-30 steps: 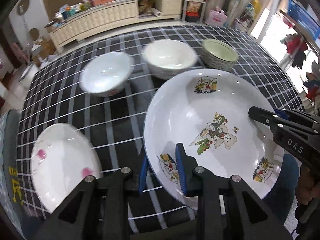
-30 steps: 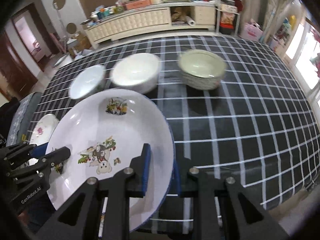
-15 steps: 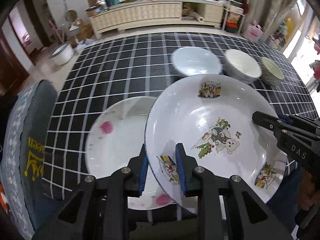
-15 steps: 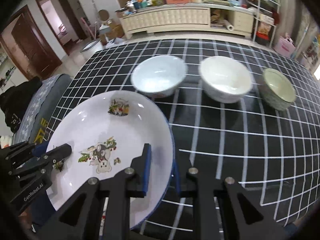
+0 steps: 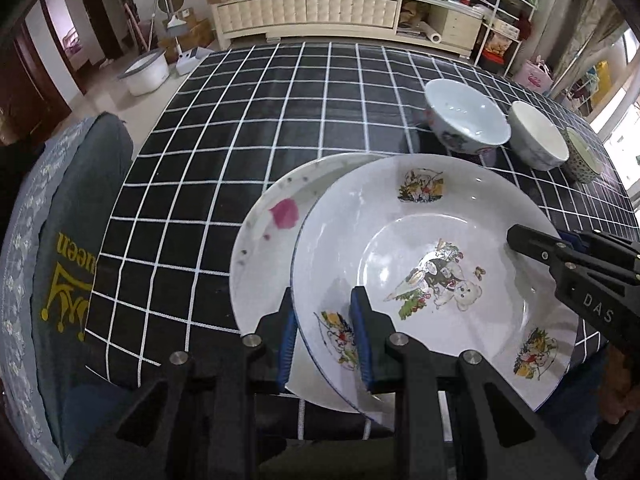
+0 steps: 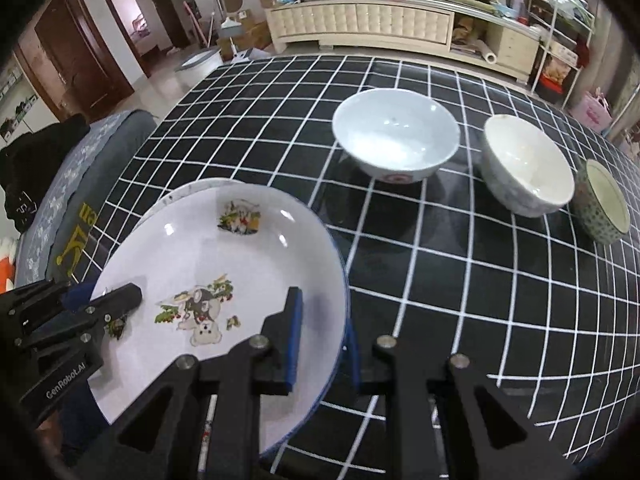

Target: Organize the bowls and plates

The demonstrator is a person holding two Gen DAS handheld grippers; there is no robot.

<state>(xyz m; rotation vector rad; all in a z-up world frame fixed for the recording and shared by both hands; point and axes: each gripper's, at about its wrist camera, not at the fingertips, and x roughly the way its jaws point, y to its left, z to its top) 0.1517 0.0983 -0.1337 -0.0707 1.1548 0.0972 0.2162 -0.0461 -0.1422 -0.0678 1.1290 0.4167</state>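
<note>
1. The bench (image 5: 248, 128), covered in a black cloth with a white grid, carries all the crockery; its near edge sits just below both cameras.
2. A large white ceramic plate printed with cartoon bears (image 5: 420, 280) hangs above the near left part of the bench, gripped at opposite sides of its rim.
3. Under it lies a white shallow plate with pink flower marks (image 5: 272, 240), resting on the bench near the near left corner. The bear plate overlaps most of it but sits off to the right; I cannot tell whether the two touch.
4. The left tongs (image 5: 324, 336) are clenched on the bear plate's near rim, blue pads on either face.
5. The right tongs (image 6: 320, 344) pinch the opposite rim in the same way, one pad above and one below.
6. Toward the far right edge stands a row of three bowls: a pale blue porcelain bowl with a red mark on its foot (image 6: 396, 140), then a cream bowl with a speckled outside (image 6: 524, 164), then a small green-speckled bowl (image 6: 604, 200), each just beside the next.
7. The step in hand looks like stacking the plates. The next move, by my reading, calls for centring the bear plate over the flowered one, lowering it level, then releasing both grips.
</note>
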